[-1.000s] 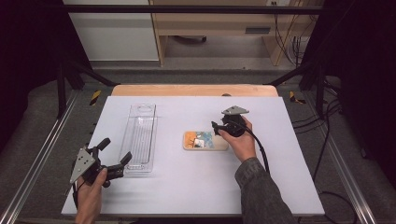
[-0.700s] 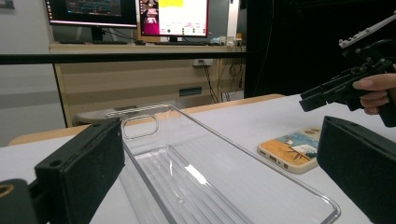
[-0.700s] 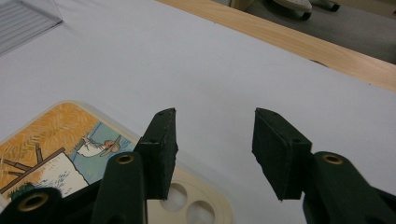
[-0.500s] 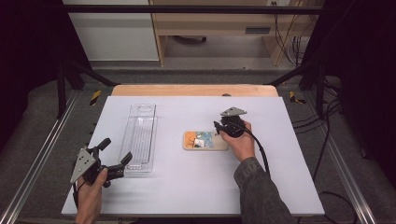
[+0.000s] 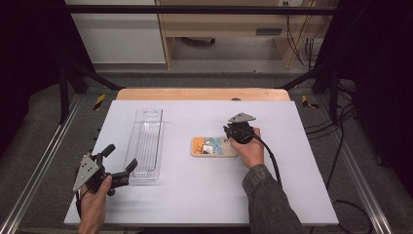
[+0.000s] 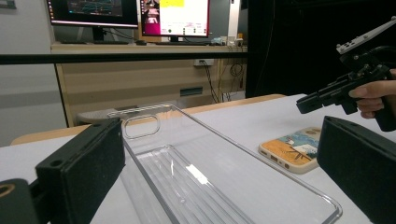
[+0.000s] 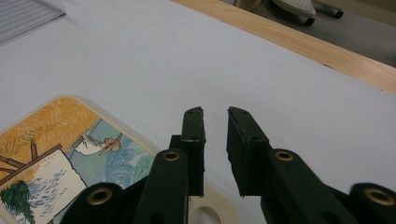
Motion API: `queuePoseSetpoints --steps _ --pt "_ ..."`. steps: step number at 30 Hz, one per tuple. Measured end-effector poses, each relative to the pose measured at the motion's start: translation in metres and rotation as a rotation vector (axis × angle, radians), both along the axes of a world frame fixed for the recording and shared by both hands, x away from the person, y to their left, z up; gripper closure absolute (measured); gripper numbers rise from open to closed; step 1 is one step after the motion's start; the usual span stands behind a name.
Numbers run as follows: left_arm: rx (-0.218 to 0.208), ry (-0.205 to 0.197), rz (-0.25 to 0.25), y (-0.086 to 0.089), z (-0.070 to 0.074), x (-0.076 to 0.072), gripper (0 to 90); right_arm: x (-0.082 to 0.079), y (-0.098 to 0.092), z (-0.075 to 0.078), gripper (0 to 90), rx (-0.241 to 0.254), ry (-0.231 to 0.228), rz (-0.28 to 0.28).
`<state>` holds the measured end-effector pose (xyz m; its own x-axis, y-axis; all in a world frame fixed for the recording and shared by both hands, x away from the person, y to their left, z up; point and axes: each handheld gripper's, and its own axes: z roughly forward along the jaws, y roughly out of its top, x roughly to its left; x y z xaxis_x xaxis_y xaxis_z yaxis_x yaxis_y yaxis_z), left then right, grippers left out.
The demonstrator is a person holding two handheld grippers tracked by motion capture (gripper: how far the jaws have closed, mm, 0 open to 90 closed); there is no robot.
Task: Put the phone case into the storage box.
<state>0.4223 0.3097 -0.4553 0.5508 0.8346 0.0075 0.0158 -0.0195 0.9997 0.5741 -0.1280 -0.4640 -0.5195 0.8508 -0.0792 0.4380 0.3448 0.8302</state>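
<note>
Now my right claw (image 7: 215, 122) hovers over the right end of the painted phone case (image 5: 213, 146), which lies flat near the centre of the high view on the white table (image 5: 302, 195). Its jaws have just been closing and stand narrow, with nothing between them. My left claw (image 5: 120, 158), jaws wide, rests at the lower left beside the clear tray (image 5: 146, 141).
</note>
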Motion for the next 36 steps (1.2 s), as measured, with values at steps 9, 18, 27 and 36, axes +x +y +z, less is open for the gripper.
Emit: queuePoseSetpoints --steps 9,18,27,36 --pt "0.002 -0.001 0.001 0.0 0.0 0.0 0.9 0.0 0.002 0.0 89.1 0.01 -0.004 -0.01" --pt "0.007 0.001 -0.003 0.0 0.0 0.0 1.0 0.001 0.002 -0.002 90.0 0.007 0.0 -0.005" --pt "0.003 0.004 0.0 0.001 0.0 0.0 1.1 0.003 0.005 -0.006 90.0 -0.003 0.013 -0.007" --pt "0.003 0.003 -0.004 0.0 0.0 0.0 1.1 0.006 0.006 -0.012 90.0 -0.014 0.024 -0.012"
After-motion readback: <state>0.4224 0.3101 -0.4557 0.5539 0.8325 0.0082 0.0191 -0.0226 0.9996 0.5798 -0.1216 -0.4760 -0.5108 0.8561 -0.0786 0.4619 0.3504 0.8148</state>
